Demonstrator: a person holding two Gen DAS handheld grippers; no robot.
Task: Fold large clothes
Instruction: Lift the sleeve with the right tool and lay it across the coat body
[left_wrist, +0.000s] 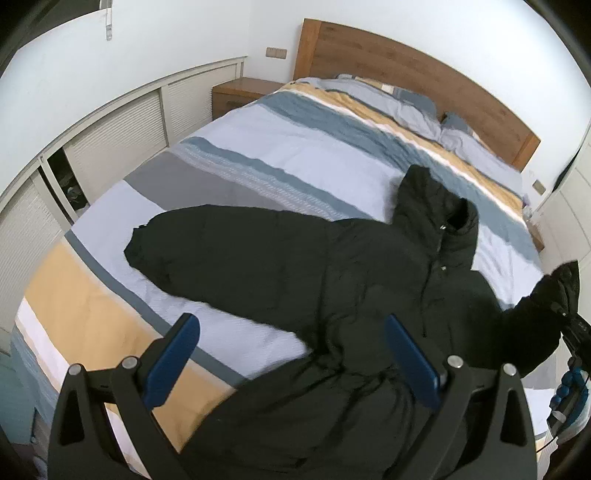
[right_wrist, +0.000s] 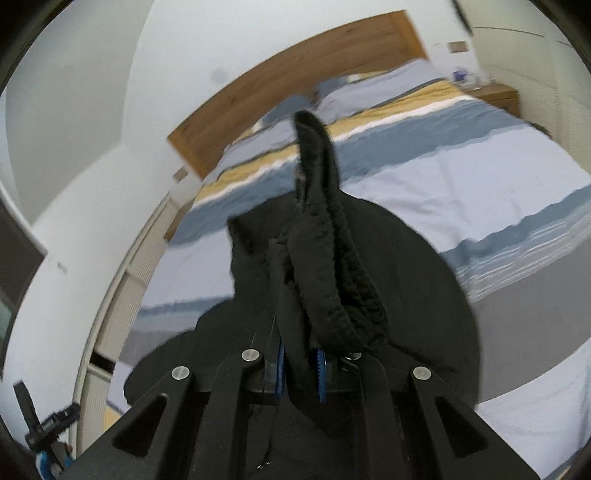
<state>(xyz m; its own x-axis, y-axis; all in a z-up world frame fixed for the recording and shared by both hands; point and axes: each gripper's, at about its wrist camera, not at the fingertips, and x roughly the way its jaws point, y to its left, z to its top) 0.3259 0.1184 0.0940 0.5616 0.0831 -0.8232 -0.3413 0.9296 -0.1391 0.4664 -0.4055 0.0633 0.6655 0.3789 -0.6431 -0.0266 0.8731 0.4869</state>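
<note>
Left wrist view: the left gripper (left_wrist: 291, 354) is hovering over the near edge of the bed (left_wrist: 258, 147) with its jaws spread wide and nothing between them. The black jacket (left_wrist: 332, 266) is lying face up across the striped duvet, one sleeve (left_wrist: 207, 243) stretching flat toward the left, the hood (left_wrist: 432, 199) pointing at the headboard (left_wrist: 406, 70), and the hem sliding over the near edge under the gripper. At the right edge the right gripper (left_wrist: 576, 332) is lifting the other sleeve off the bed. The risk I am seeing here: the hem hanging off the edge may be dragging the padded body down, so the fold could be going crooked or the jacket slipping to the floor.

Right wrist view: the right gripper (right_wrist: 299, 369) is pinching the cuff (right_wrist: 325, 258) of that sleeve, jaws narrow on the cloth, and the ribbed cuff is standing up loose above the fingers. The grip is catching only a little fabric near the edge, so a quick pull could be tugging it free; the blur suggests fast motion.

Containers: none is showing in either view except a cabinet (left_wrist: 66, 181) with one slat door open, contents too dark to tell.
</note>
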